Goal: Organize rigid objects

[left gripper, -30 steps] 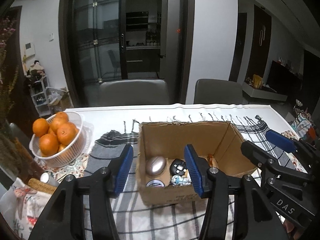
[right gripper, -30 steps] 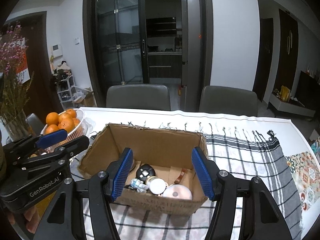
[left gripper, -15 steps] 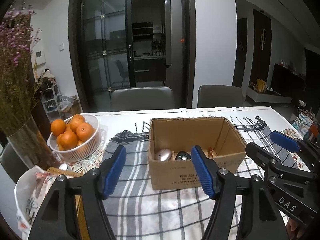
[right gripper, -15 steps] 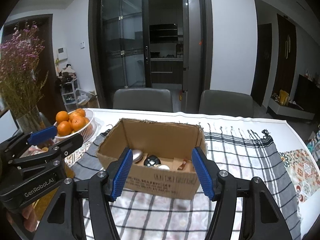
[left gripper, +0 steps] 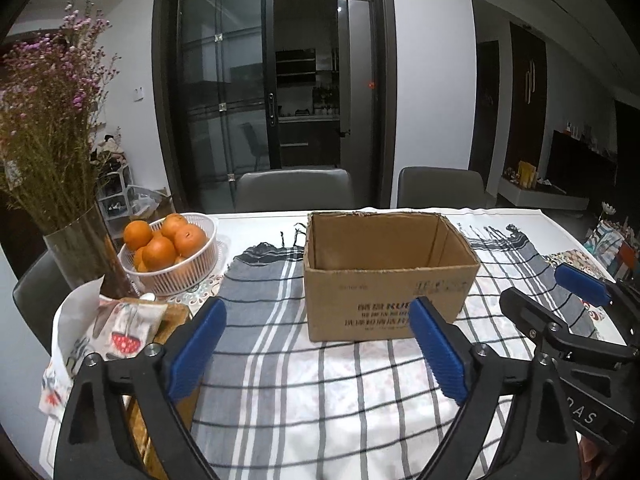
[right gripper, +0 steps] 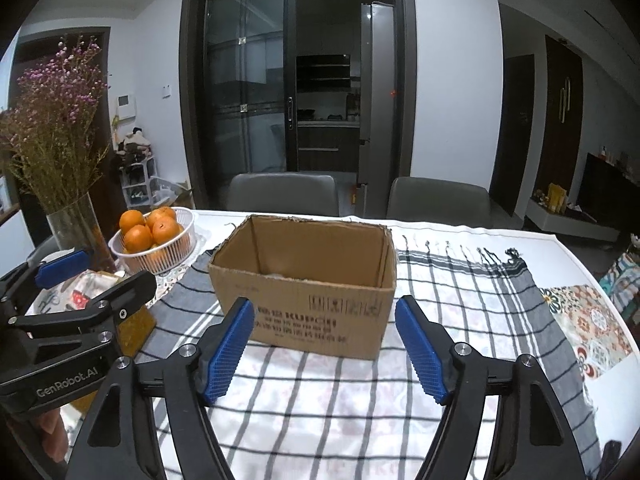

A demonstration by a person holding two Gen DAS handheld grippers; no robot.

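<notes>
Cardboard box (left gripper: 390,276) stands open-topped on the plaid tablecloth (left gripper: 288,380) at the middle of the table, printed side toward us, and from this low angle we cannot see what lies inside it. We hold our left gripper (left gripper: 318,354) near the box's front wall without touching it, its blue pads (left gripper: 438,354) spread wide with nothing between them. Our right gripper (right gripper: 324,350) sits just to the right of it, likewise in front of the box, its pads (right gripper: 420,350) also wide apart and bare. To the left of the box a white basket of oranges (left gripper: 170,254) rests on the table, and nearer on that side stands a glass vase of dried purple flowers (left gripper: 52,120). Two grey chairs (right gripper: 282,194) face us from the far side of the table.
</notes>
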